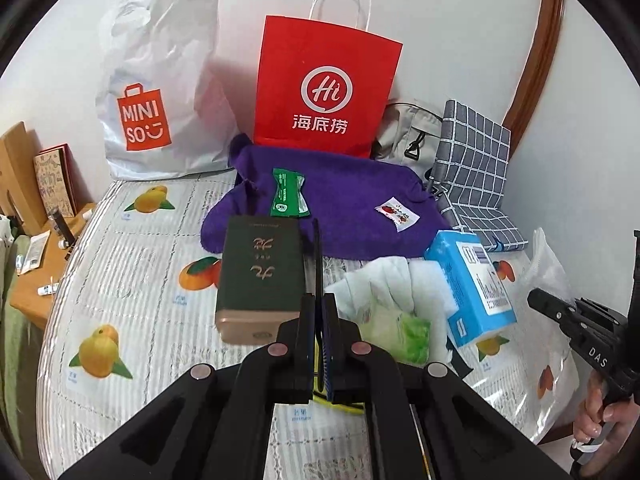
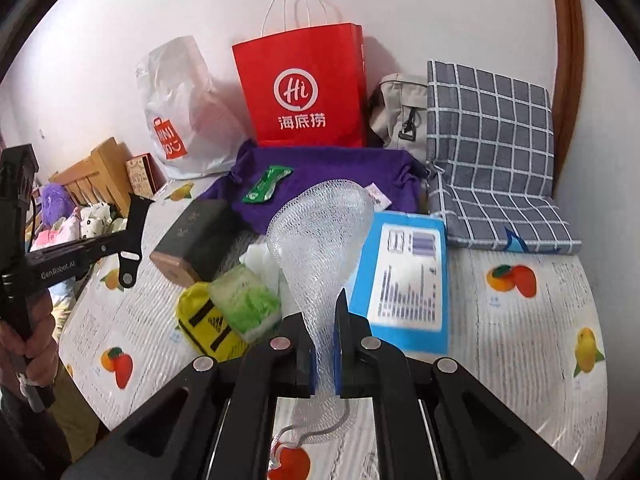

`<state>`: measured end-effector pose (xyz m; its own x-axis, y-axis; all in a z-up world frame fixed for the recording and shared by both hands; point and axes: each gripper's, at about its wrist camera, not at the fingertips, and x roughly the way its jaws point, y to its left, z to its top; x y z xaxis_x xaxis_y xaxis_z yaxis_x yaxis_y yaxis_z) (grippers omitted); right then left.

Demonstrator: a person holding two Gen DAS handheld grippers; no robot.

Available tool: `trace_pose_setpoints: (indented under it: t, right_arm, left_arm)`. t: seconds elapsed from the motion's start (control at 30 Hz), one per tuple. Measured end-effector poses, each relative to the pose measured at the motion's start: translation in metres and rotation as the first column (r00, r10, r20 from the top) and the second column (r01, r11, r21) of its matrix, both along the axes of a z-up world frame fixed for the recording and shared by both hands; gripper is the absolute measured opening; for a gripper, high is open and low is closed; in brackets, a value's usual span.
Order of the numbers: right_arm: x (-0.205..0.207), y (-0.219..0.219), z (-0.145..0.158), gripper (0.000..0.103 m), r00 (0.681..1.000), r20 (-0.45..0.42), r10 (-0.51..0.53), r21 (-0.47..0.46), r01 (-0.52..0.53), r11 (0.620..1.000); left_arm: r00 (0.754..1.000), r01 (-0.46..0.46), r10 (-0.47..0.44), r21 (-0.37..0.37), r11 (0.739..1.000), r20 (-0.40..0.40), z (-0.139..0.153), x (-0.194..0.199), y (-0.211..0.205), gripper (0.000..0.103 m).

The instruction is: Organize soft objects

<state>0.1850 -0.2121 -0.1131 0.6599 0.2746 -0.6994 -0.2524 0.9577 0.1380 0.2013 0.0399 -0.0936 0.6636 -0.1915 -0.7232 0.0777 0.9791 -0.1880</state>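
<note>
Both pairs of fingers are clamped: the right gripper [image 2: 324, 344] pinches a clear mesh bag [image 2: 320, 236] rising at the middle of its frame, and the left gripper [image 1: 318, 320] nips a thin black strap [image 1: 318, 256] at lower centre. Behind them a purple cloth [image 1: 332, 208] spreads mid-frame on the fruit-print table cover [image 1: 132, 280], below a red paper bag [image 1: 326, 84]. Smaller things sit nearer: a dark green box [image 1: 260, 276] at centre left, a blue box [image 1: 472, 280] at right, a green packet [image 1: 286, 192] on the cloth.

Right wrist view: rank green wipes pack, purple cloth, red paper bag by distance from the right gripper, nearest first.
From the right gripper:
1. Green wipes pack, just left of the fingers.
2. Purple cloth, mid-table, straight ahead.
3. Red paper bag, upright against the back wall.
</note>
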Motion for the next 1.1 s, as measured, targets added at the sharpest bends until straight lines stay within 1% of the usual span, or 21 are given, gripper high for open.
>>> trace_pose_setpoints:
  t: [0.13,0.3,0.4,0.53,0.67,0.8,0.9,0.93,1.0,1.1]
  right_arm:
    - [0.02,0.002,0.006,0.006,1.0,0.006,-0.008,-0.004,0.008,1.0]
    - [0.044,0.002,0.018,0.006,0.999,0.035,-0.012,0.0,0.012,1.0]
    - [0.058,0.0,0.024,0.006,0.999,0.047,-0.005,0.011,0.004,1.0]
    - [0.077,0.0,0.027,0.006,0.999,0.046,0.006,0.004,-0.006,1.0]
    - [0.101,-0.002,0.029,0.006,0.999,0.035,0.02,0.02,-0.02,1.0]
    - [0.125,0.001,0.035,0.006,0.998,0.045,0.05,0.018,-0.051,0.999]
    - [0.142,0.005,0.04,0.006,0.995,0.052,0.085,0.014,-0.086,0.996]
    - [0.152,0.007,0.04,0.008,0.993,0.05,0.111,0.023,-0.113,0.993]
    - [0.156,0.008,0.039,0.008,0.992,0.045,0.12,0.026,-0.122,0.992]
    - [0.174,0.01,0.03,0.008,0.99,0.026,0.139,0.023,-0.139,0.99]
  left_arm:
    - [1.0,-0.006,0.006,0.011,1.0,-0.015,0.001,0.018,-0.002,0.004]
    - [1.0,0.006,-0.005,0.028,1.0,-0.024,0.006,0.042,-0.007,0.004]
    - [1.0,0.019,-0.018,0.02,1.0,-0.026,0.009,0.054,-0.011,0.004]
    - [0.999,0.012,-0.011,0.034,0.999,-0.032,0.012,0.074,-0.015,0.004]
    - [0.999,0.016,-0.015,0.038,0.999,-0.033,0.017,0.09,-0.018,0.004]
    - [0.999,0.007,-0.005,0.064,0.998,-0.032,0.02,0.107,-0.019,0.004]
    - [0.999,0.009,-0.007,0.072,0.997,-0.035,0.021,0.121,-0.017,0.004]
    - [0.999,0.01,-0.008,0.073,0.997,-0.037,0.021,0.126,-0.017,0.004]
    - [0.999,0.011,-0.008,0.081,0.997,-0.04,0.02,0.134,-0.015,0.004]
    - [0.999,0.012,-0.008,0.082,0.997,-0.047,0.017,0.15,-0.012,0.004]
